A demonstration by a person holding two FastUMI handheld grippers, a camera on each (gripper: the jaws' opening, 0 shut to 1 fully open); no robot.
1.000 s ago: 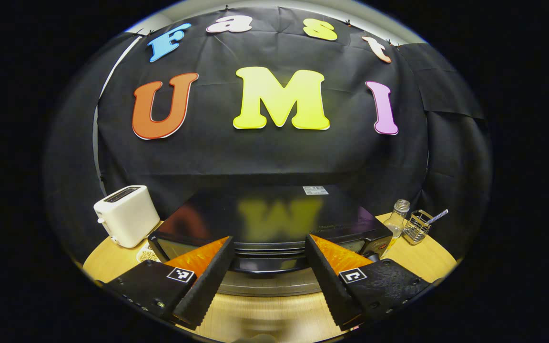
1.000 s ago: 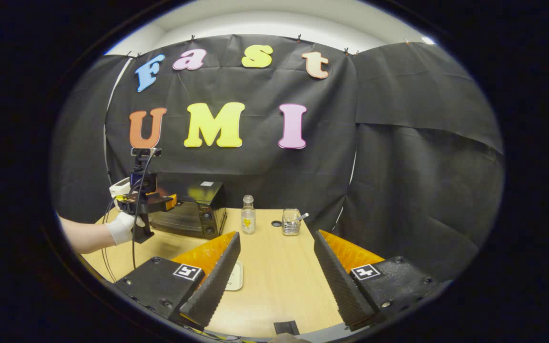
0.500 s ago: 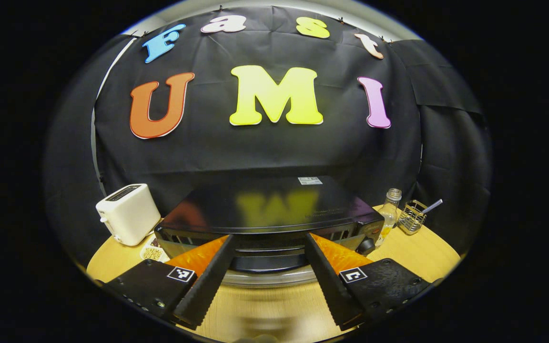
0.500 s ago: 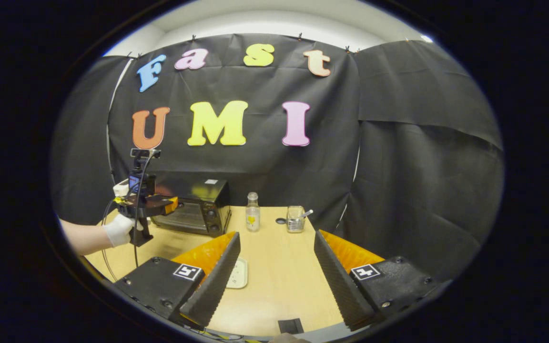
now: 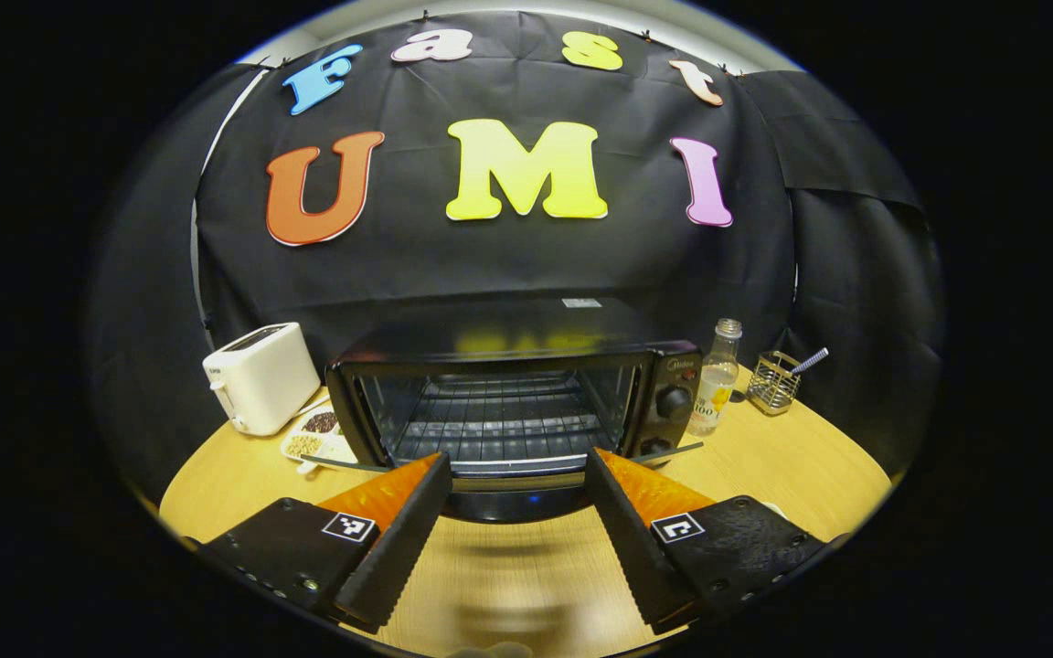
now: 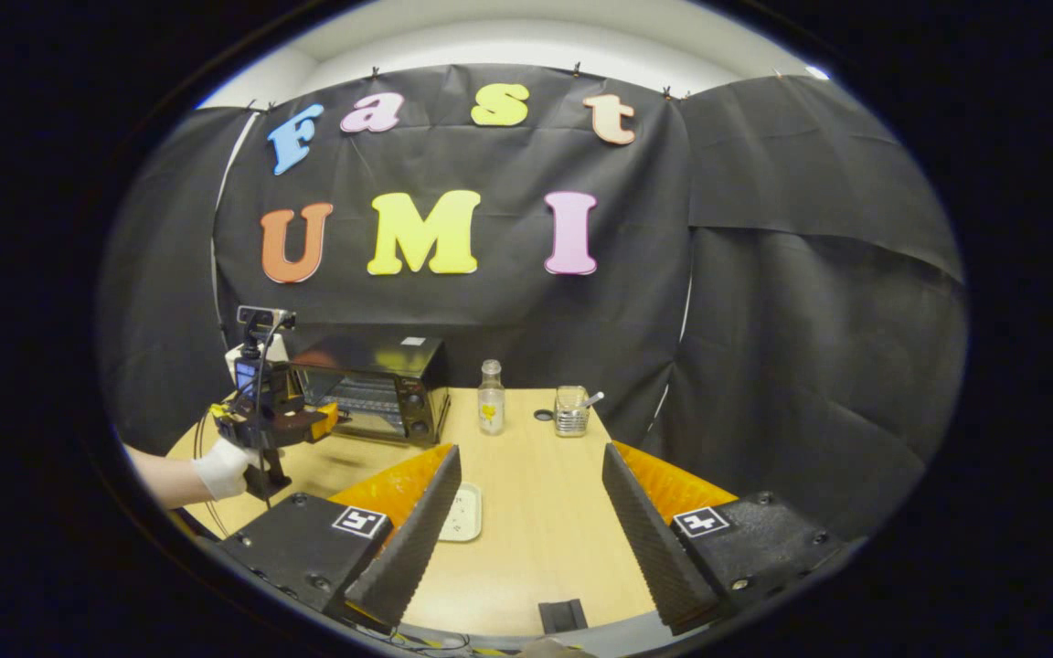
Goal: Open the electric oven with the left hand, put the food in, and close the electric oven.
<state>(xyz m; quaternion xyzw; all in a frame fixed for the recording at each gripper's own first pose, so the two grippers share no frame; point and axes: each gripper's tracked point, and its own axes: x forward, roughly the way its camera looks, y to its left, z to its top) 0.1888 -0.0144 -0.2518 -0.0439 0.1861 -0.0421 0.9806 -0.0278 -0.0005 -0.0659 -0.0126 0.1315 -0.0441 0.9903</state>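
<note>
On table (image 5: pixel 764 466), black electric oven (image 5: pixel 513 388) apparently open, rack bare.

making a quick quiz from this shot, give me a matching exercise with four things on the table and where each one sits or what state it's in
Things:
1. electric oven
2. white toaster
3. glass bottle
4. wire basket

Places or states:
A. farthest to the right in the left gripper view, with a stick poking out of it
B. left of the oven, by the booth wall
C. door down, wire rack inside on show
D. just right of the oven's knobs

Pairs: 1-C, 2-B, 3-D, 4-A
</note>
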